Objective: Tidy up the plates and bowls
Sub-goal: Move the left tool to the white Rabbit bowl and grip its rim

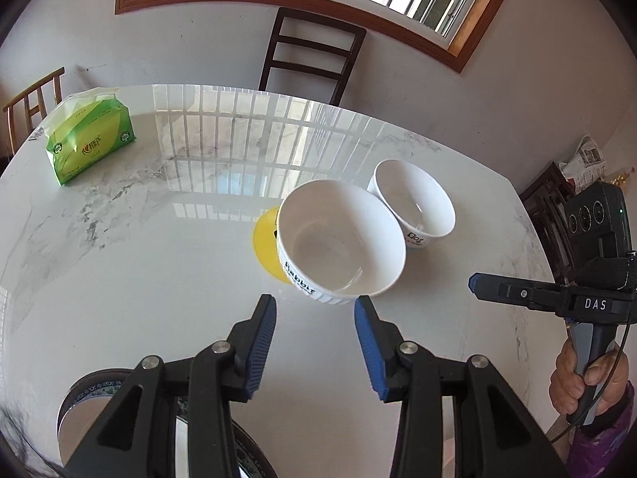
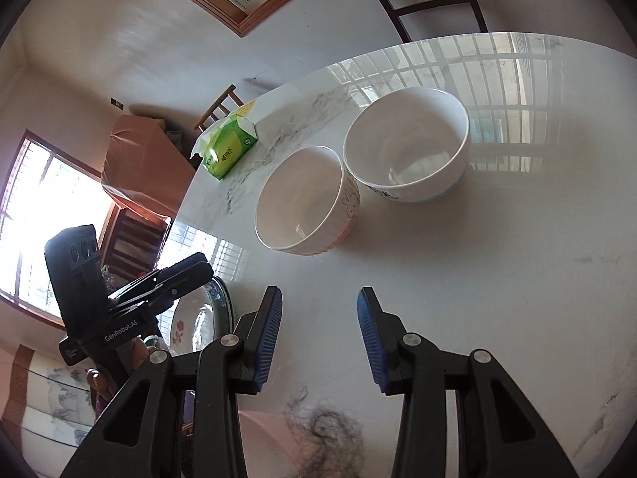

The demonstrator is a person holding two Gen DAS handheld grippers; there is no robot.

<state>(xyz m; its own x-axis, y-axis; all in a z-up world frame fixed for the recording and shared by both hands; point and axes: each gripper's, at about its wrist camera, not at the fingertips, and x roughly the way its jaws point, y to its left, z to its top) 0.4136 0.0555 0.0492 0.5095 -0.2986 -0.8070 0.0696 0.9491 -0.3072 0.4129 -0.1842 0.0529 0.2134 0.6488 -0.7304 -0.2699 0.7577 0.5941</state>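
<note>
Both the left gripper [image 1: 315,303] and right gripper [image 2: 319,296] hovered released and empty, seemingly lining up on the two touching bowls [image 1: 341,242] for stacking.

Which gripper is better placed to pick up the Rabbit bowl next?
Left, probably. The left gripper stands open just short of the Rabbit bowl, lined up with it; the right gripper is farther back.

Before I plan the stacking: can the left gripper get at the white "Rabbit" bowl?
Probably yes: the left gripper is open and empty, with the white "Rabbit" bowl just ahead and nothing between them.
</note>
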